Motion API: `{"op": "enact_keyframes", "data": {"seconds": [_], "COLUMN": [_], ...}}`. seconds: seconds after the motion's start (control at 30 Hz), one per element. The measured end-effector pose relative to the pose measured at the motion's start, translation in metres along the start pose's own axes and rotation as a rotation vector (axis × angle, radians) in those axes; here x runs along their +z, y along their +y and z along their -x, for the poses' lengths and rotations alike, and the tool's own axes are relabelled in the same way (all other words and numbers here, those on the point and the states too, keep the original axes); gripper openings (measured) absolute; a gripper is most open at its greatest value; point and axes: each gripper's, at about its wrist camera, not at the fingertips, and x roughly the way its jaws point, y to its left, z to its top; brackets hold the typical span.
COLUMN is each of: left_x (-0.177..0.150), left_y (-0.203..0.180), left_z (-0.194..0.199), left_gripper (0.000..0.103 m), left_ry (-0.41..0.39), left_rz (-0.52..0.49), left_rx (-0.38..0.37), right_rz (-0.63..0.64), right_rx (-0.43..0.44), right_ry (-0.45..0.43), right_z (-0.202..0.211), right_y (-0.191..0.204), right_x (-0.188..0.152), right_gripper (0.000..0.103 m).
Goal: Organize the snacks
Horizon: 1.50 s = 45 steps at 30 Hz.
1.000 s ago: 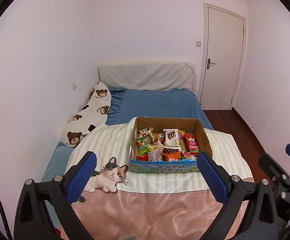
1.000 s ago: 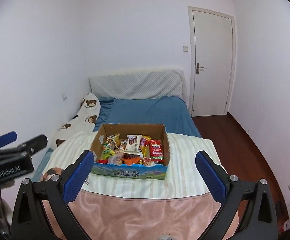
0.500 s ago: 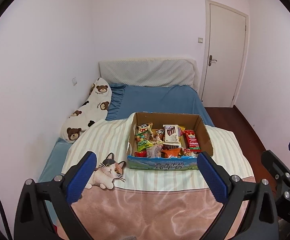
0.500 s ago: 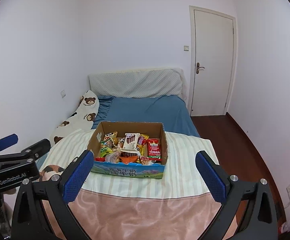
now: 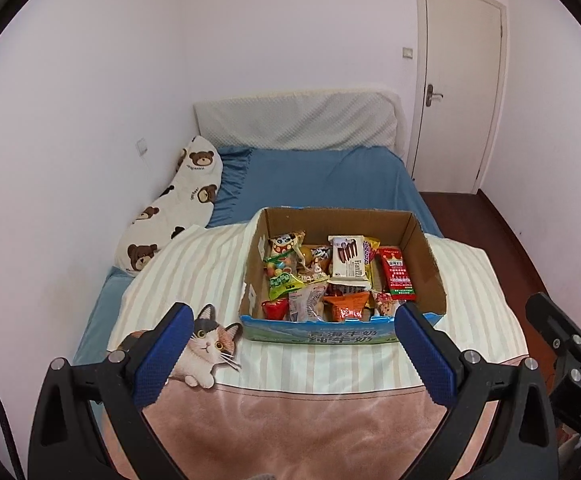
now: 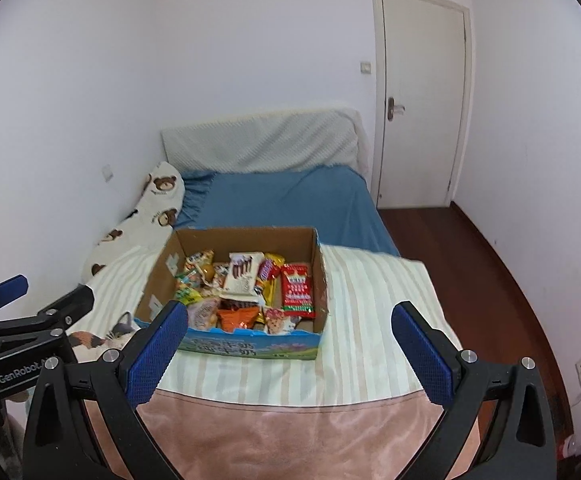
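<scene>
A cardboard box [image 5: 422,240] with a blue printed front sits on the striped blanket on the bed; it also shows in the right wrist view [image 6: 318,264]. It holds several snack packets, among them a white wafer pack [image 5: 346,256], a red packet [image 5: 396,274] and an orange packet [image 5: 346,304]. My left gripper [image 5: 294,356] is open and empty, short of the box's front. My right gripper [image 6: 288,354] is open and empty, also in front of the box. Each gripper shows at the edge of the other's view.
The bed has a blue sheet [image 5: 322,184], a bear-print pillow [image 5: 170,208] against the left wall, and a padded headboard [image 5: 294,120]. A cat print [image 5: 206,344] lies on the blanket's near left. A shut door [image 5: 458,92] and wooden floor [image 6: 470,260] are at the right.
Both grippers have moved forward toward the box, which now looks larger and nearer. Both stay open and empty.
</scene>
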Motion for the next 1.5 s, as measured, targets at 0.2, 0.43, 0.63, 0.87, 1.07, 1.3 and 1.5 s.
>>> {"op": "enact_keyframes", "data": {"seconds": [0.2, 0.43, 0.63, 0.87, 1.07, 1.3, 1.5], "left_x": [0.008, 0.016, 0.017, 0.015, 0.014, 0.014, 0.014], "left_y": [-0.005, -0.005, -0.006, -0.007, -0.005, -0.005, -0.004], "left_z": [-0.03, -0.049, -0.058, -0.066, -0.069, -0.068, -0.066], "left_gripper": [0.103, 0.103, 0.103, 0.103, 0.103, 0.103, 0.103], "left_ry": [0.032, 0.047, 0.056, 0.065, 0.068, 0.06, 0.058], "left_rz": [0.008, 0.016, 0.012, -0.005, -0.013, -0.016, -0.017], "left_rx": [0.002, 0.013, 0.018, 0.028, 0.035, 0.037, 0.038], "right_rz": [-0.018, -0.017, -0.008, -0.002, 0.003, 0.0, 0.0], "right_rx": [-0.006, -0.018, -0.026, -0.031, -0.036, -0.035, -0.032], "right_ry": [0.057, 0.093, 0.107, 0.123, 0.13, 0.136, 0.136], "right_z": [-0.039, -0.071, -0.084, -0.089, -0.089, -0.09, -0.089], "right_y": [-0.008, -0.011, -0.011, -0.012, -0.012, -0.013, -0.013], "right_x": [0.004, 0.008, 0.011, 0.009, 0.008, 0.007, 0.006], "right_gripper": [0.103, 0.103, 0.103, 0.103, 0.103, 0.103, 0.103]}}
